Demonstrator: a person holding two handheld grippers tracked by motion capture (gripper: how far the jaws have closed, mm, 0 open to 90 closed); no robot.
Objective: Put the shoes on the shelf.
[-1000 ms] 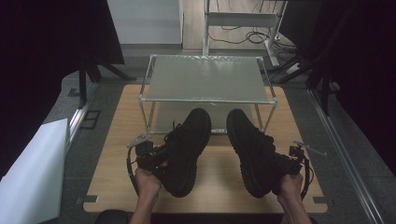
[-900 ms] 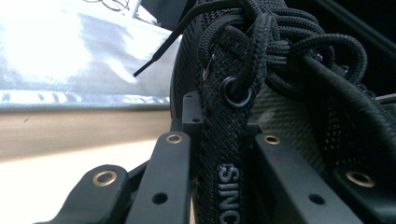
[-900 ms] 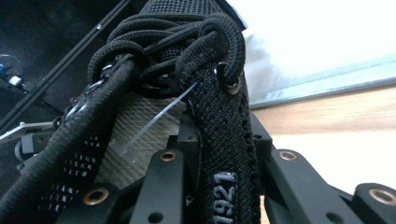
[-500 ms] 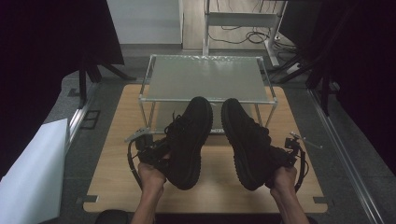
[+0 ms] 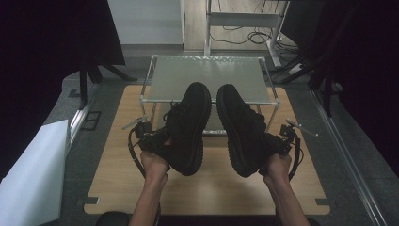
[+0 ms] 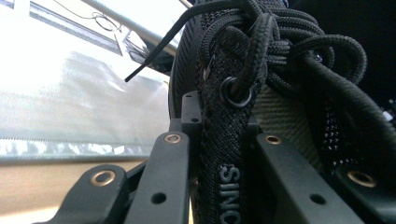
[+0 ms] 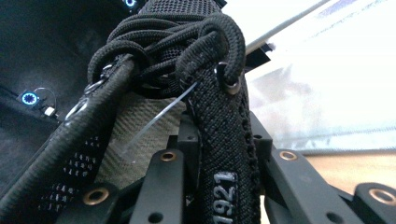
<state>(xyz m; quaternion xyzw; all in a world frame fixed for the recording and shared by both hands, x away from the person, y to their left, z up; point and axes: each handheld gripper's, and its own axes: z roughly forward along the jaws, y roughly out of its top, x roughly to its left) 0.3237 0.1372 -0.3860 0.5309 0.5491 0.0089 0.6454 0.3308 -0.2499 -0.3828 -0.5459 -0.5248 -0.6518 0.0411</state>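
Observation:
Two black laced sneakers hang side by side above the wooden table (image 5: 211,190). My left gripper (image 5: 157,141) is shut on the left sneaker (image 5: 188,125). In the left gripper view its jaws (image 6: 222,158) clamp the lettered eyelet edge of that sneaker (image 6: 280,60). On the other side my right gripper (image 5: 276,143) is shut on the right sneaker (image 5: 242,129). The right gripper view shows its jaws (image 7: 219,163) pinching the numbered eyelet strip of the sneaker (image 7: 187,51). Both toes reach over the front edge of a glass-topped metal rack (image 5: 207,73).
A white sheet (image 5: 28,174) lies off the table's left side. Behind the rack stand a metal frame (image 5: 244,19) and floor cables. Dark stand legs (image 5: 89,75) rise at the back left. The rack has a lower level under the glass.
Both grippers have carried the sneakers up and forward. The toes have gone from in front of the rack to over its front edge, and the pair sits closer together.

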